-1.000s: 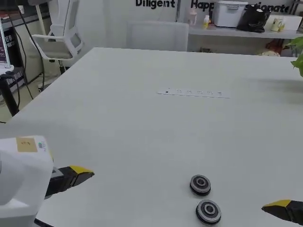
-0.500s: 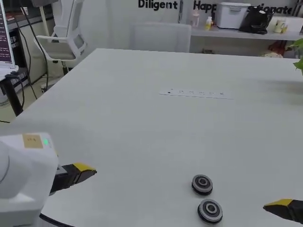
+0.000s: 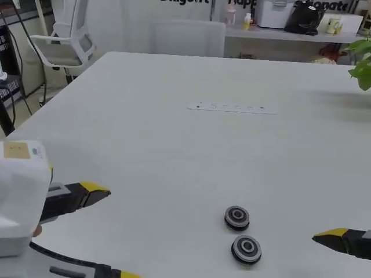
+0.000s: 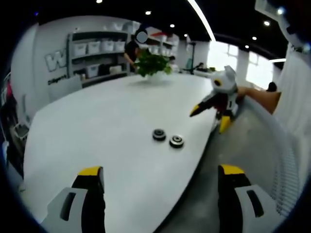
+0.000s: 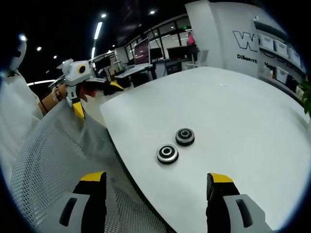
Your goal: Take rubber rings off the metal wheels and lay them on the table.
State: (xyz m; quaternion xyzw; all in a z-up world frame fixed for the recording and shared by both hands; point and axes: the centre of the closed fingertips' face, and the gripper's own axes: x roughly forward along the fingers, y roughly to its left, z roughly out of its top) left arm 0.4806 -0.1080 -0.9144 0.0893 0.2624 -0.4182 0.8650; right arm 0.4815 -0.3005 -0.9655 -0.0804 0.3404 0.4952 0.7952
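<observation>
Rubber rings: two dark bands, one round the near wheel, one round the far wheel; neither had yet been taken off.
Wheels, position: both lay flat on their faces, just beside each other without touching, close to the person's edge of the surface.
Surface, condition: pale and broad, bare around the wheels; judged to offer ample room for laying the rings alongside.
Left claw: jaws were spread wide with nothing between them; held at the near edge, well apart from the wheels and pointed toward them.
Right claw: jaws were likewise wide apart and held nothing; poised at the edge on the opposite side, with the wheels ahead.
Reason for placement (judged): claws flanked the wheels, likely so that one could pin a wheel while the other peeled its ring.
Stage (judged): approach only; no contact made.
</observation>
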